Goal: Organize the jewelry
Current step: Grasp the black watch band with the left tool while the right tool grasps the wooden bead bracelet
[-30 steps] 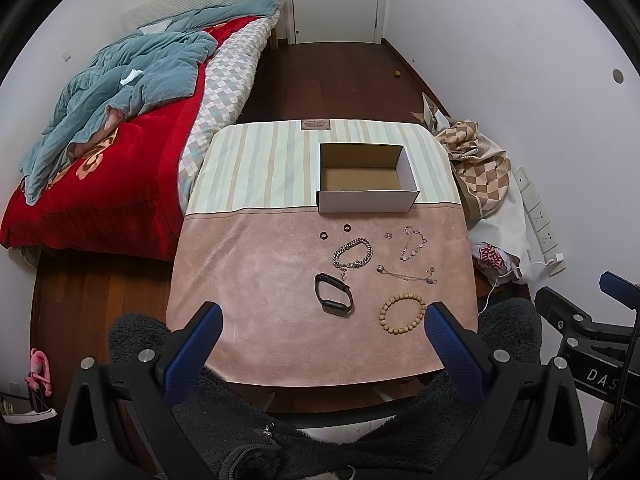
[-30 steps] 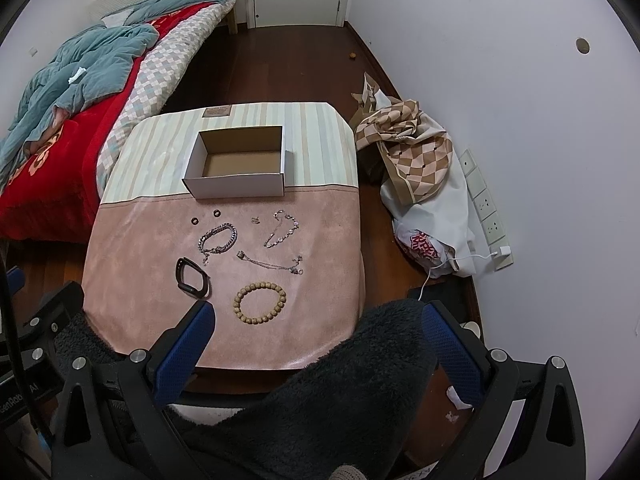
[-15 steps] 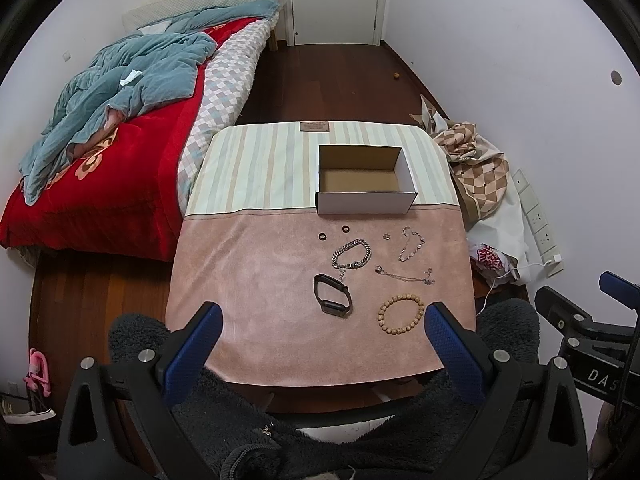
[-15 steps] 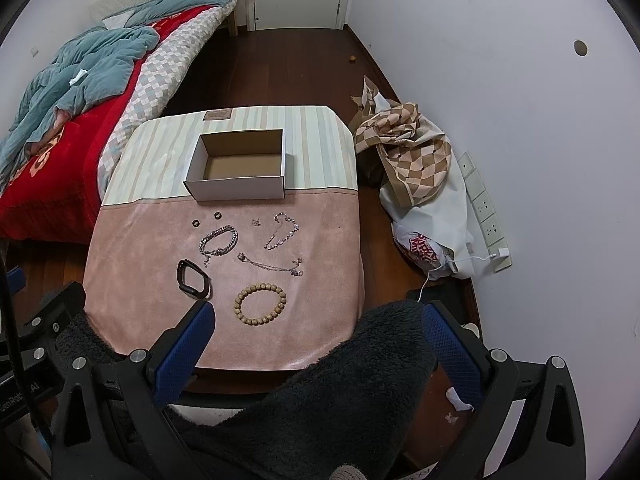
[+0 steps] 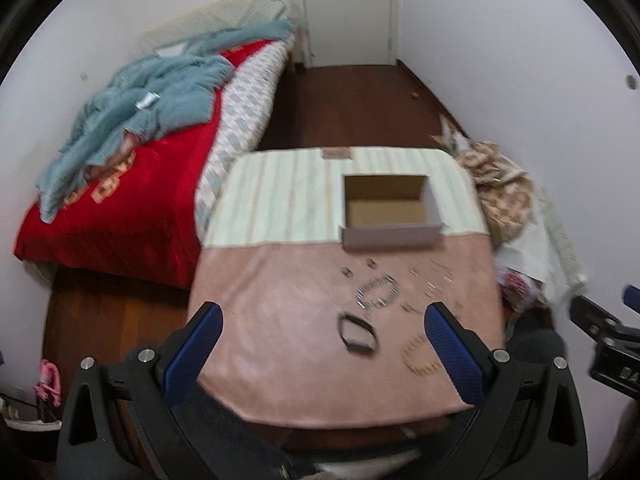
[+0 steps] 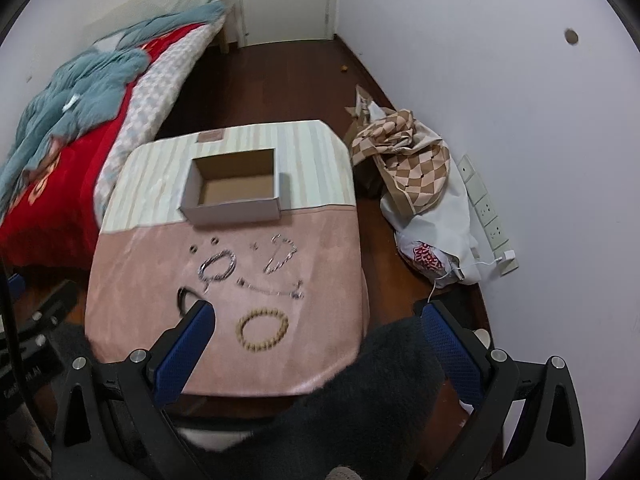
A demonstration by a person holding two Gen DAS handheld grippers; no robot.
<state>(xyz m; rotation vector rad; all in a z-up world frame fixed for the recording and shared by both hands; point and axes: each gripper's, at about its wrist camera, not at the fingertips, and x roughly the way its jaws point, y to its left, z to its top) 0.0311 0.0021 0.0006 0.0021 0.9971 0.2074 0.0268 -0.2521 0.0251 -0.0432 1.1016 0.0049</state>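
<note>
Both tools spread apart and holding nothing — left tool (image 5: pixel 322 330), right tool (image 6: pixel 316 330), open cardboard box (image 6: pixel 234 186) at twelve o'clock on the worktop (image 6: pixel 320 248), wooden bead bracelet (image 6: pixel 263 329) nearest, chain bracelets (image 6: pixel 218 266) between, black band (image 5: pixel 357 334) at nine o'clock of the beads.

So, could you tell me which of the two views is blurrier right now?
Left wrist view: strong motion blur, the thin chains smear into streaks. Right wrist view: milder blur, the bead bracelet and box read clearly. Both bend straight edges, fisheye-style.

Both tongs — left (image 5: pixel 322 338), right (image 6: pixel 318 338) — advanced toward table (image 6: pixel 320 280); jewelry unmoved.
</note>
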